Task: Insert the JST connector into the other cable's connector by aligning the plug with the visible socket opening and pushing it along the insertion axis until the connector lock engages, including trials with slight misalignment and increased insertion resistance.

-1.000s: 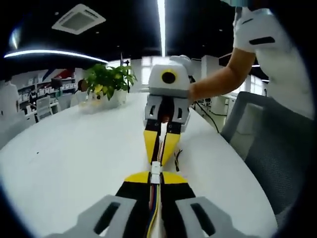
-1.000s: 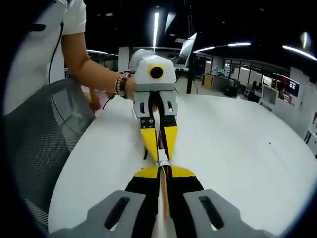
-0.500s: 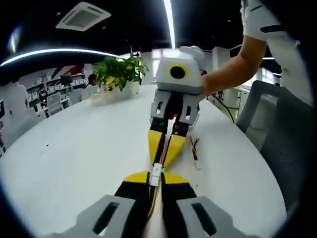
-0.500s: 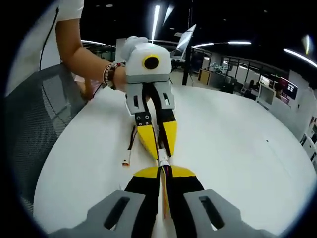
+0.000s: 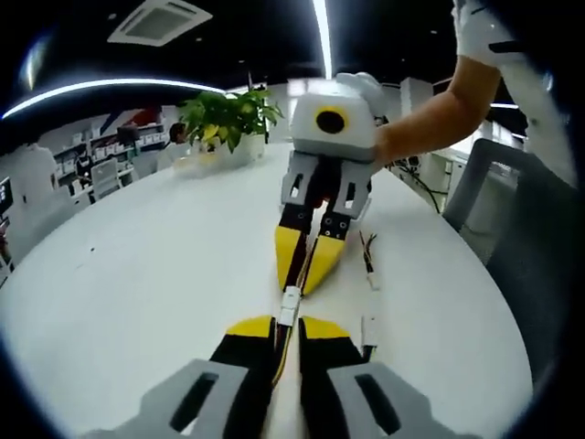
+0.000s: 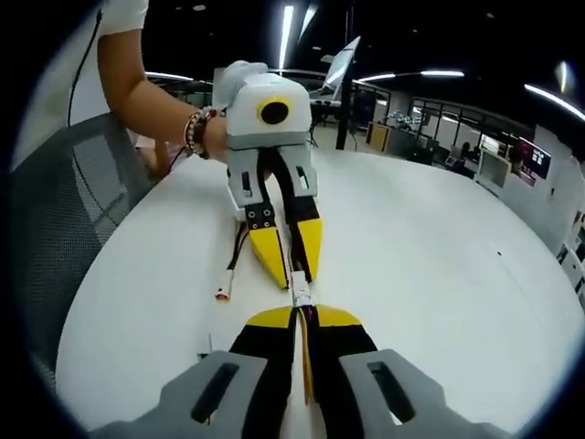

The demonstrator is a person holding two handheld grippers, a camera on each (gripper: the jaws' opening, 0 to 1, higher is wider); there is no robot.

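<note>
left hand-held gripper (image 5: 286, 327) clamped on its cable, white JST connector (image 5: 289, 305) at tips, right hand-held gripper (image 6: 303, 318) clamped on the other cable (image 6: 304, 343), nose to nose above white bench (image 5: 137, 274), spare lead (image 6: 230, 270) lying beside

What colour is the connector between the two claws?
White; the connector shows best in the right gripper view.

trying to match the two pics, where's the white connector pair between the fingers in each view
Left gripper view: the white connector pair sits low centre, just past this gripper's own yellow tips, meeting the other gripper's tips.
Right gripper view: the white connector pair sits at lower centre, again between both grippers' tips.
Shared landmark: the white table under both.
</note>
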